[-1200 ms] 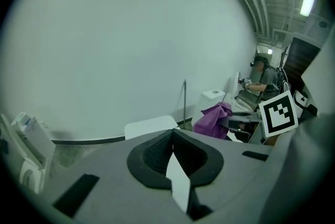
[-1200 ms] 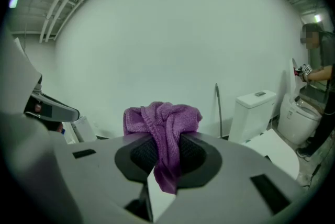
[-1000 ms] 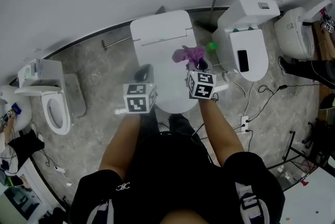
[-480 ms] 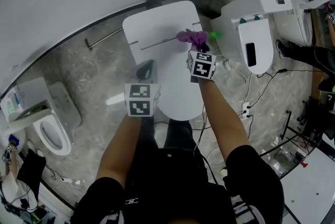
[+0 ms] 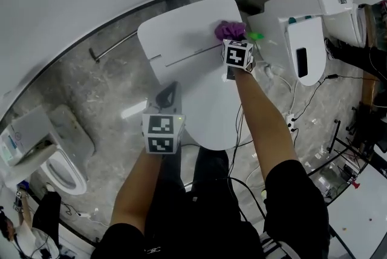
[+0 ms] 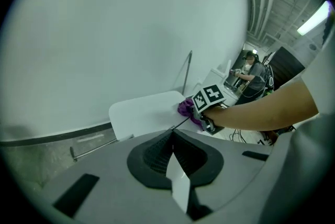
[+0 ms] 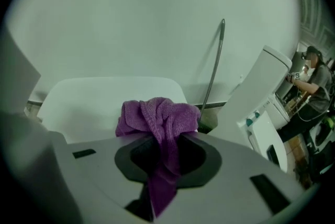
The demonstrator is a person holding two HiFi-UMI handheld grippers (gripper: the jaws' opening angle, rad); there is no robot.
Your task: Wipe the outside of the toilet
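Note:
A white toilet (image 5: 187, 70) with its lid down stands against the wall, tank (image 5: 181, 25) at the back. My right gripper (image 5: 233, 40) is shut on a purple cloth (image 5: 230, 29), which rests on the right rear corner of the tank top (image 7: 104, 97). In the right gripper view the cloth (image 7: 159, 118) bunches in front of the jaws and trails back between them. My left gripper (image 5: 167, 96) hovers at the toilet's left side, shut with nothing in it. The left gripper view shows the tank (image 6: 144, 113) and the cloth (image 6: 186, 109) ahead.
A second white toilet (image 5: 308, 28) with a dark item on its lid stands to the right, another (image 5: 42, 155) at the lower left. A metal pipe (image 7: 213, 66) runs up the wall behind. Cables (image 5: 296, 118) lie on the grey floor. A person (image 6: 251, 74) stands far right.
My right gripper has carried the purple cloth away from me, from above the lid to the tank's right rear corner. The head view has shifted; the left gripper stays beside the toilet.

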